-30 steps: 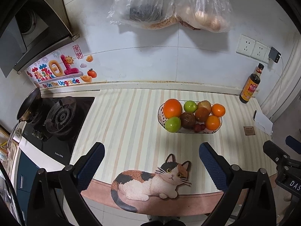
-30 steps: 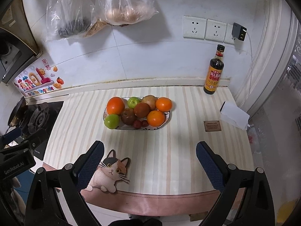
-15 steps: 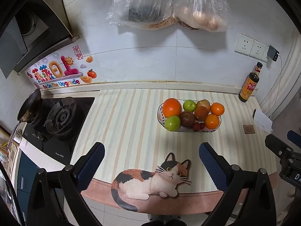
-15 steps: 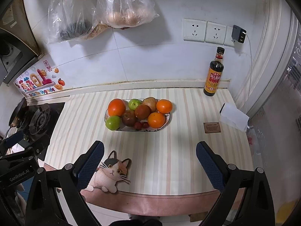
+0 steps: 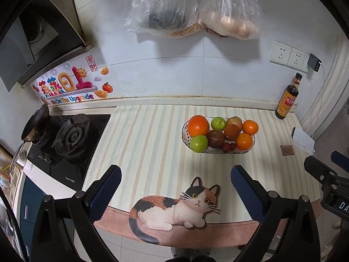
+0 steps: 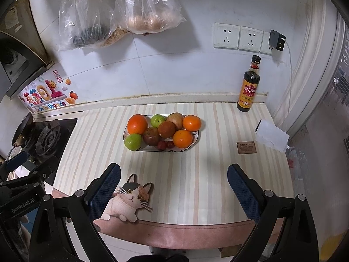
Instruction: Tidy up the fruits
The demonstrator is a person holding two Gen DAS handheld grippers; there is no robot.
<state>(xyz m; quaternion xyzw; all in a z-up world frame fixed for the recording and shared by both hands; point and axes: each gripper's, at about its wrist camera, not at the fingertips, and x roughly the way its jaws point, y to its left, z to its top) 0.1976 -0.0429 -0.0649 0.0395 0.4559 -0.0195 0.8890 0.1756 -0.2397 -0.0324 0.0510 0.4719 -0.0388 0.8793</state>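
Observation:
An oval patterned plate [image 5: 185,135] [image 6: 197,135] sits on the striped counter mat and holds piled fruit: a large orange [image 5: 198,126] [image 6: 137,124], green apples [image 5: 198,143] [image 6: 133,141], smaller oranges [image 5: 243,141] [image 6: 182,138], brown-red fruits [image 5: 215,138] [image 6: 166,129] and small red fruits [image 5: 229,146] [image 6: 165,145]. My left gripper [image 5: 175,185] is open and empty, near the counter's front edge above the cat picture. My right gripper [image 6: 174,184] is open and empty, in front of the plate.
A soy sauce bottle [image 6: 249,87] stands at the back right. A white box [image 6: 271,135] and a small brown card [image 6: 246,147] lie right of the plate. A gas stove [image 5: 72,135] with a pan [image 5: 36,123] is on the left. Plastic bags [image 5: 192,6] hang on the wall.
Both grippers drifted slightly, so the plate shifted a little in each view. Both stay open and empty; the fruit has not moved.

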